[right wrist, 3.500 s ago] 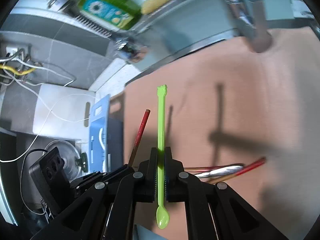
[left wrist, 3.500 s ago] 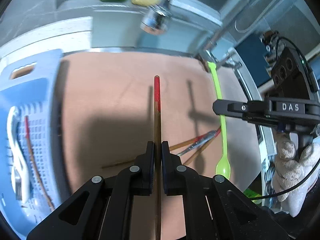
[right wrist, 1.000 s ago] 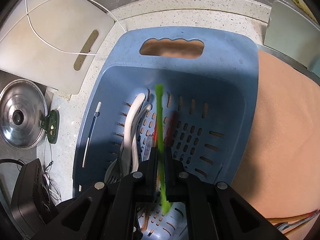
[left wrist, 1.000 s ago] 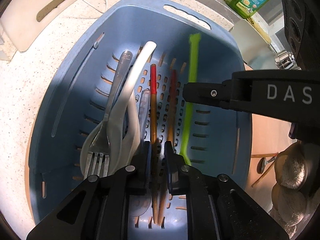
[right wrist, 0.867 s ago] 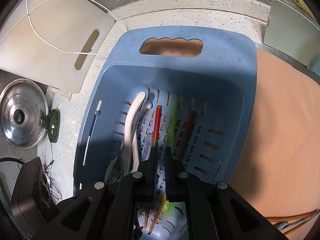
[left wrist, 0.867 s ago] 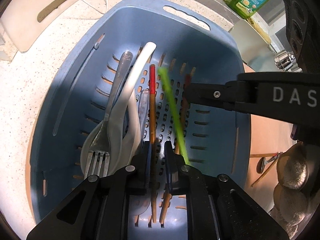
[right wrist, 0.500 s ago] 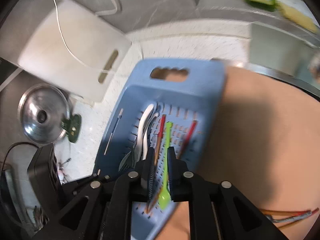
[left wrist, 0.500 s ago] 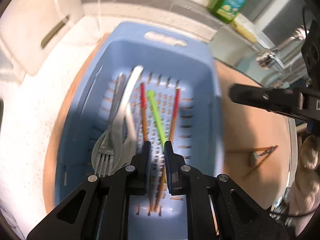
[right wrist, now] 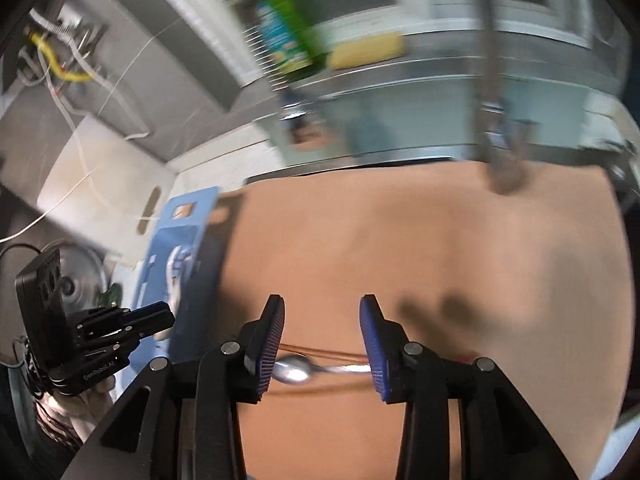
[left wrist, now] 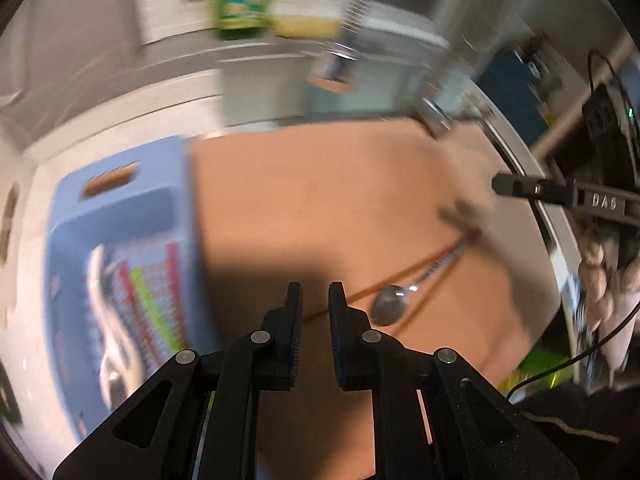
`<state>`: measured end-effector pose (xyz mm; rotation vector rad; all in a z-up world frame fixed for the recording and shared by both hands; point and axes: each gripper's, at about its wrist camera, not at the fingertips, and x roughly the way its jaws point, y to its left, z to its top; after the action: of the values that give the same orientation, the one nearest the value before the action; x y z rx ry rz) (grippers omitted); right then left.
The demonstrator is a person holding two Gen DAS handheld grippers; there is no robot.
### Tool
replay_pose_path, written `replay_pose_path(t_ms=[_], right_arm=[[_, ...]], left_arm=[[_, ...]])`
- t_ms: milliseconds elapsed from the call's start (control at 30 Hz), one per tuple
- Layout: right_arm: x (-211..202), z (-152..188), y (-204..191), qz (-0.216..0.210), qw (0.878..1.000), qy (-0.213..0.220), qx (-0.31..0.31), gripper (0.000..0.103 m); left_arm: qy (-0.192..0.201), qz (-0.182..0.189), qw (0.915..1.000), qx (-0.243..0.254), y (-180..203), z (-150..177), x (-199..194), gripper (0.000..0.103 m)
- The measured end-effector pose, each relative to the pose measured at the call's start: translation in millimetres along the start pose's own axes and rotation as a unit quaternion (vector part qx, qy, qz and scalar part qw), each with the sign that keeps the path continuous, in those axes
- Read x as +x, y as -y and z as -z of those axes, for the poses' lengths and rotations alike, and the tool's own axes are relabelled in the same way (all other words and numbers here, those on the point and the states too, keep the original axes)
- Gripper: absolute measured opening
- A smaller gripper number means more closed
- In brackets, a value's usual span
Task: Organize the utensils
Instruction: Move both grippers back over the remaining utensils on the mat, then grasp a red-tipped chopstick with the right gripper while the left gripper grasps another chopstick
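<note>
Motion blur smears both views; items in the blue basket [left wrist: 120, 216] read only as red, green and white streaks. Brown mat [left wrist: 320, 208] beside a sink wall, green bottle [right wrist: 286, 40] behind. Metal spoon [right wrist: 296, 370] and chopsticks [left wrist: 416, 268] lie on the mat between the wide-open, empty right gripper [right wrist: 322, 340] fingers. Left gripper [left wrist: 315, 320] narrowly parted, empty, spoon just right of it

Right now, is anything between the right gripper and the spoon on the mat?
Nothing visible. The right gripper has its jaws open just above the spoon, which lies among chopsticks on the bare mat.
</note>
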<state>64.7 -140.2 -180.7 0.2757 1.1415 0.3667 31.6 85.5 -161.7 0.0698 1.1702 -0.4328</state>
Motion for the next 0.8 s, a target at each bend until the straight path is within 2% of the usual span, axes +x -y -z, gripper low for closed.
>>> replay_pose_path(t_ms=[100,300,433,567,667,800], right_arm=[[-11.9,13.2,25.7,0.007,1.0,0.007,0.026,0.036],[-12.2,41.8,59.2,0.007,0.996,-0.017,0.087,0.036],[5.4,56.6,66.9,-0.009,0.989,-0.047,0.14,0.036],[27.3,65.4,65.3,-0.014,0.983,-0.074,0.166,0.035],[40.7,66.9,60.4,-0.018,0.98,-0.082,0.183,0.035],[57.3,69.7,60.5,-0.02,0.972,-0.096,0.212,0.028]], left_arm=[[-0.027,0.014,0.9979,0.058,30.8,-9.8,22.4,0.012],[-0.082,0.021,0.9854,0.148,69.9,-24.9,62.2,0.012],[-0.11,0.022,0.9779,0.176,77.5,-30.1,83.5,0.012],[-0.139,0.035,0.9683,0.205,84.2,-31.6,99.7,0.012],[-0.151,0.028,0.9612,0.229,89.5,-31.0,107.9,0.012],[-0.162,0.027,0.9534,0.253,93.7,-28.1,112.5,0.012]])
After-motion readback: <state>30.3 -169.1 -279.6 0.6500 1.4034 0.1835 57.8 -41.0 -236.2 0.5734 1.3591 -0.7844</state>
